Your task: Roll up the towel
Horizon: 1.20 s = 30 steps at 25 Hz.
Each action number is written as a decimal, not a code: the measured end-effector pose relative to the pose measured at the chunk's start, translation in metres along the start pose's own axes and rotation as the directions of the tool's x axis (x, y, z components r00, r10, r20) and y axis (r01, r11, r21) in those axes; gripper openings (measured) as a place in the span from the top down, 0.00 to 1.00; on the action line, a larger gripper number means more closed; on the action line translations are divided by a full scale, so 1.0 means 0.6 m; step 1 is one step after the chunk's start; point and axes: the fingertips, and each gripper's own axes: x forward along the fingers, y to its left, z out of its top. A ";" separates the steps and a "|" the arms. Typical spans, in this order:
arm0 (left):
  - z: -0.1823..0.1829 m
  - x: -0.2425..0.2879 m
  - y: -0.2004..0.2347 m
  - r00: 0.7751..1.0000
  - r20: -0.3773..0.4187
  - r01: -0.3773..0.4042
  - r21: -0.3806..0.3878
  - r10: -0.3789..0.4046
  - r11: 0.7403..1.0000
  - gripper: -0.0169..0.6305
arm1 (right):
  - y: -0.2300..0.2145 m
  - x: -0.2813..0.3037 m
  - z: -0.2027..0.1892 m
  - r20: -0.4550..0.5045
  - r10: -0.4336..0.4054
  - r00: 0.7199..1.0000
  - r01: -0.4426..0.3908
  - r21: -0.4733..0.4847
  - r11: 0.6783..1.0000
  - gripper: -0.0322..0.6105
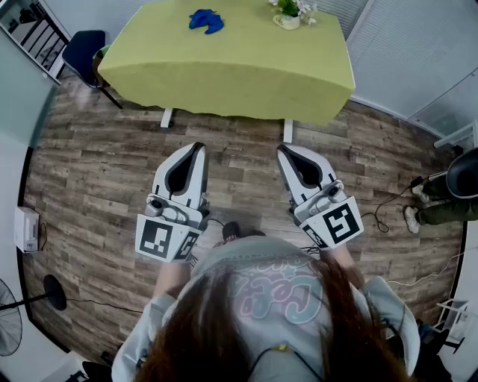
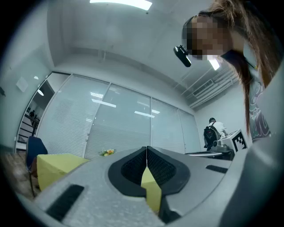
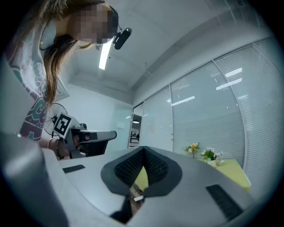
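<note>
- A table (image 1: 299, 74) under a yellow-green cloth stands ahead across a wood-plank floor (image 1: 89, 186). Only bare floor lies between the table and the two claws.
- The towel (image 1: 206, 20), blue and crumpled, lies on the far part of the table, left of the middle and well apart from both claws.
- A small pale pot (image 1: 287, 21) sits near the table's far edge, to the right of the towel. It holds green leaves and white flowers.
- A dark blue chair (image 1: 84, 46) stands just beside the table's left end.
- A white box (image 1: 26, 228) and a standing fan (image 1: 9, 317) are at the left edge of the floor. Another person's legs (image 1: 439, 209) are at the right edge.
- The left claw (image 1: 196, 147) is clenched, its pads together with nothing between them. It is held in the air and aimed toward the table.
- The right claw (image 1: 284, 148) is also clenched and empty, and it is held beside the left one.
</note>
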 end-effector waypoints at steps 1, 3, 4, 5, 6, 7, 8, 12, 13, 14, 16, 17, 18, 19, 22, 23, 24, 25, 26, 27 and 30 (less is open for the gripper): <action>0.001 0.000 -0.001 1.000 0.000 0.000 0.003 0.000 1.000 0.95 | 0.000 -0.001 -0.001 0.002 -0.001 1.000 0.001 0.001 1.000 0.95; 0.000 0.000 -0.002 1.000 0.000 0.000 0.006 0.000 1.000 0.95 | -0.001 -0.002 -0.002 0.005 -0.002 1.000 0.002 0.004 1.000 0.95; -0.001 0.000 -0.003 1.000 -0.001 -0.001 0.005 0.001 1.000 0.95 | -0.002 -0.003 -0.003 0.005 -0.003 1.000 0.003 0.005 1.000 0.95; -0.002 0.001 -0.003 1.000 -0.002 -0.001 0.003 0.001 1.000 0.95 | -0.002 -0.003 -0.004 0.005 -0.003 1.000 0.003 0.006 1.000 0.95; -0.004 0.001 -0.002 1.000 -0.002 -0.001 0.002 0.001 1.000 0.95 | -0.003 -0.003 -0.004 0.006 -0.003 1.000 0.003 0.005 1.000 0.95; -0.004 0.001 -0.002 1.000 -0.002 -0.002 0.000 0.002 1.000 0.95 | -0.002 -0.003 -0.004 0.006 -0.003 1.000 0.003 0.004 1.000 0.95; -0.004 0.001 -0.002 1.000 -0.002 -0.002 0.000 0.002 1.000 0.95 | -0.002 -0.002 -0.004 0.008 -0.002 1.000 0.002 0.003 1.000 0.95; -0.003 -0.001 -0.003 1.000 -0.006 -0.003 0.011 0.004 1.000 0.95 | 0.003 0.000 -0.005 0.010 0.006 1.000 -0.006 -0.002 1.000 0.95; -0.003 -0.001 -0.004 1.000 -0.007 -0.004 0.013 0.004 1.000 0.95 | 0.003 0.000 -0.006 0.008 0.007 1.000 -0.007 -0.003 1.000 0.95; -0.003 -0.001 -0.005 1.000 -0.008 -0.003 0.014 0.004 1.000 0.95 | 0.003 -0.001 -0.006 0.006 0.007 1.000 -0.007 -0.001 1.000 0.95; -0.002 -0.002 -0.005 1.000 -0.005 -0.005 0.013 0.005 1.000 0.95 | 0.003 0.000 -0.008 0.005 0.000 1.000 0.000 0.011 1.000 0.95; -0.001 -0.003 -0.004 1.000 -0.004 -0.009 0.013 0.009 1.000 0.95 | 0.001 0.001 -0.008 0.005 -0.006 1.000 0.006 0.021 1.000 0.95; -0.001 -0.004 -0.003 1.000 -0.004 -0.014 0.015 0.014 1.000 0.95 | -0.002 0.002 -0.010 0.005 -0.012 1.000 0.012 0.032 0.999 0.94; -0.002 -0.003 -0.002 1.000 -0.005 -0.019 0.016 0.019 1.000 0.95 | -0.005 0.003 -0.012 0.003 -0.016 1.000 0.016 0.042 0.999 0.94; -0.010 0.001 -0.003 1.000 -0.015 -0.020 0.009 0.020 1.000 0.95 | -0.009 0.006 -0.017 -0.001 -0.012 1.000 0.012 0.048 0.999 0.94; -0.013 0.001 -0.003 1.000 -0.021 -0.018 0.005 0.018 1.000 0.95 | -0.009 0.007 -0.017 -0.001 -0.008 1.000 0.008 0.043 0.999 0.94; -0.015 0.001 -0.003 1.000 -0.026 -0.017 0.003 0.017 1.000 0.95 | -0.007 0.007 -0.016 -0.001 -0.007 1.000 0.007 0.037 0.999 0.94; -0.018 0.001 -0.003 0.999 -0.031 -0.019 0.002 0.019 1.000 0.95 | -0.005 0.007 -0.015 0.002 -0.008 1.000 0.008 0.032 0.999 0.94; -0.019 0.000 -0.001 0.999 -0.033 -0.024 0.001 0.024 1.000 0.95 | -0.002 0.007 -0.013 0.010 -0.006 1.000 0.006 0.031 1.000 0.94; -0.019 -0.002 0.001 0.999 -0.031 -0.032 -0.002 0.032 0.999 0.95 | 0.002 0.006 -0.010 0.024 0.002 1.000 -0.003 0.036 0.999 0.94; -0.013 -0.010 0.009 0.999 -0.009 -0.036 -0.026 0.036 0.999 0.70 | 0.014 0.009 -0.001 0.059 0.036 0.998 -0.039 0.060 0.997 0.71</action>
